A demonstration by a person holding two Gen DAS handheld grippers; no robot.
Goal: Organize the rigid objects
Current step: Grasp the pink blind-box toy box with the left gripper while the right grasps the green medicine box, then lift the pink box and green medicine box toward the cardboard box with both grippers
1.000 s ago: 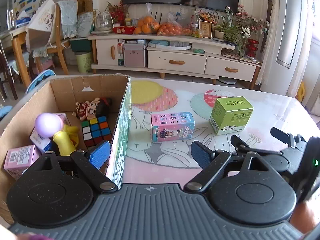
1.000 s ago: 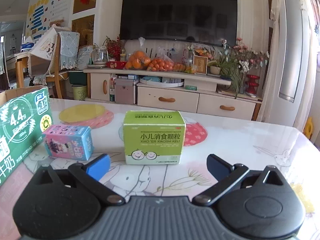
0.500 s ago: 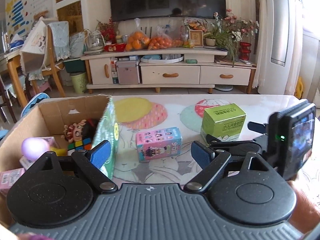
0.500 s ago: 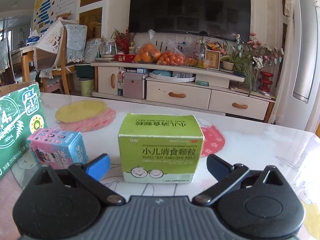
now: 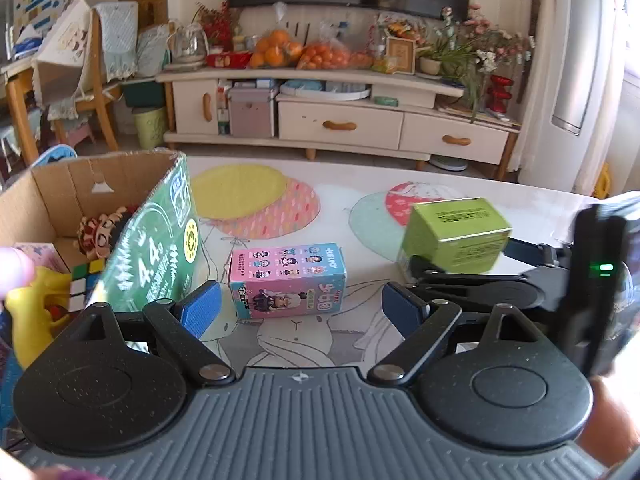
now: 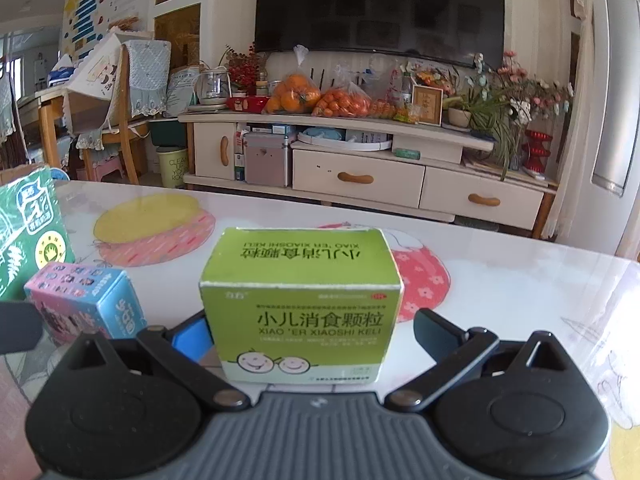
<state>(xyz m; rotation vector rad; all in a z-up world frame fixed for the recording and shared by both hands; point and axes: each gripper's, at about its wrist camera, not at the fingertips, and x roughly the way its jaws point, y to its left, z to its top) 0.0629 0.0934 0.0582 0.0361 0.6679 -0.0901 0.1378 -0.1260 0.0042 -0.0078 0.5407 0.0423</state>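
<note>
Now, counting what I can see from both wrist cameras:

Left hand-held gripper (image 5: 300,308): one, its two fingers spread wide with nothing between them; it hangs over the table just in front of the pink box.

Right hand-held gripper (image 6: 316,334): one, fingers apart on either side of the green box; the blue pad on my left looks to touch the box's side, the dark pad on my right stands clear of it, so I do not call it a grip.

Green box (image 6: 300,308): one, a medicine carton with two smiling faces printed low on its front. In the left wrist view it shows blurred and tilted (image 5: 456,236) above the other gripper's fingers; I cannot tell if its base rests on the table.

Pink box (image 5: 288,280): one, pink and blue with small cartoon figures, lying on the table between the cardboard box and the green box, apart from both.

Cardboard box (image 5: 160,248): one, open-topped, green print on its outer wall, at the table's left side.

Contents of the cardboard box: one Rubik's cube (image 5: 86,280), one yellow toy (image 5: 32,312), one brown-and-red figure (image 5: 100,232), one pale pink carton (image 5: 38,254) partly hidden.

Table (image 5: 520,200): one, covered with a cartoon-print cloth of balloons and rabbits.
</note>
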